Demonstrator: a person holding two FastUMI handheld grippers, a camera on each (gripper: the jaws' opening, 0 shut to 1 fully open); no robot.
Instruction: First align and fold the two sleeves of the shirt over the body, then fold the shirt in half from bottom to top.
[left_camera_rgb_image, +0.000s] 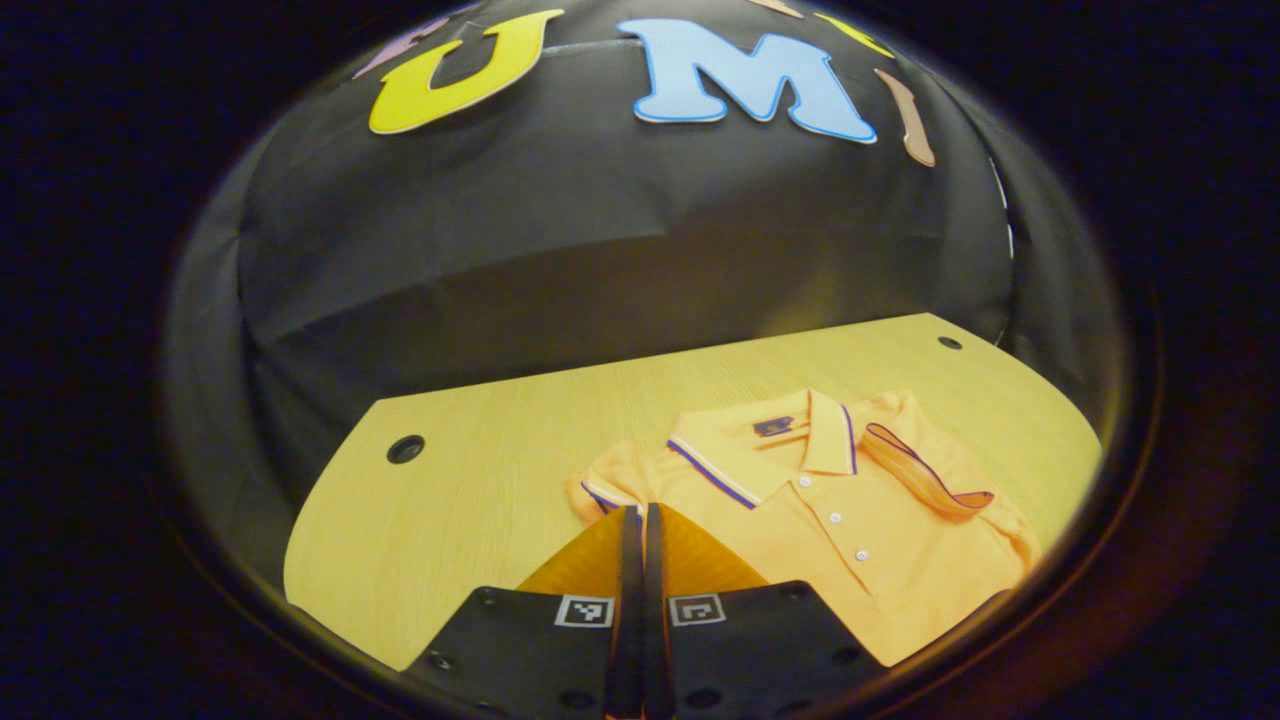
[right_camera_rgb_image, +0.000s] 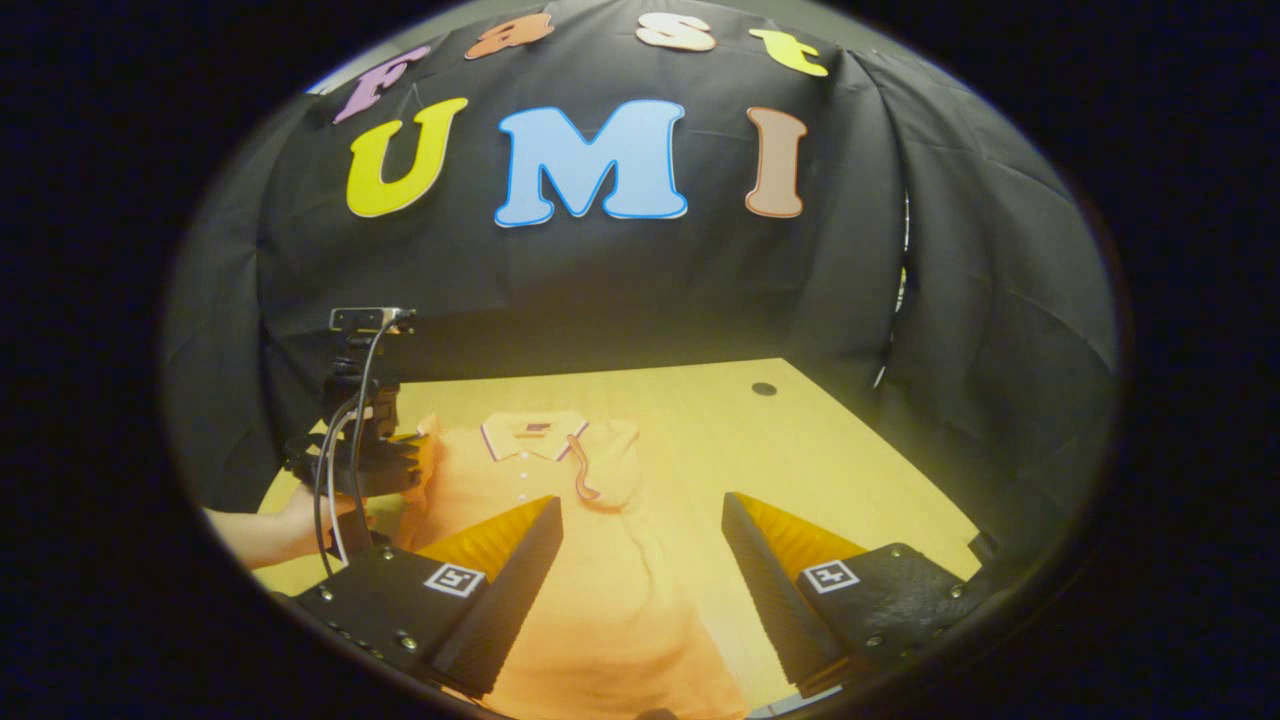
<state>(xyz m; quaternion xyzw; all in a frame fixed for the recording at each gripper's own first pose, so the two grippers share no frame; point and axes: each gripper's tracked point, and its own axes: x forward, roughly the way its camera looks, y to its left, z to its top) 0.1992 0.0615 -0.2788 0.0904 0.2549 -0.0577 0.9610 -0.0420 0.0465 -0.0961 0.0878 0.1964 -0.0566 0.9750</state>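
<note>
- Shirt (left_camera_rgb_image: 840, 530) lies flat on the table (left_camera_rgb_image: 470, 470), buttons up, collar (left_camera_rgb_image: 790, 440) toward the booth wall, hem toward the person. Long axis runs collar to hem.
- One sleeve (left_camera_rgb_image: 930, 470) is already folded over the chest, lying aslant just beside the collar. The other sleeve (left_camera_rgb_image: 600, 490) sticks out from the opposite shoulder, flat on the table.
- Left gripper (left_camera_rgb_image: 640, 515): jaws pressed together, tips at that outlying sleeve's cuff edge. Possibly a pinch of fabric between them; the tips hide the contact, so I cannot tell.
- In the right gripper view the left gripper (right_camera_rgb_image: 375, 460) sits at the shirt's shoulder, a hand (right_camera_rgb_image: 290, 525) behind it.
- Right gripper (right_camera_rgb_image: 640, 520): jaws spread wide, hovering above the lower body of the shirt (right_camera_rgb_image: 600, 600), holding nothing.
- Judgement: left gripper is nearer the unfolded sleeve; the coming move is carrying that cuff across toward the button line.
- Room: bare table on both sides of the shirt; a cable hole (left_camera_rgb_image: 405, 448) well apart from the sleeve.
</note>
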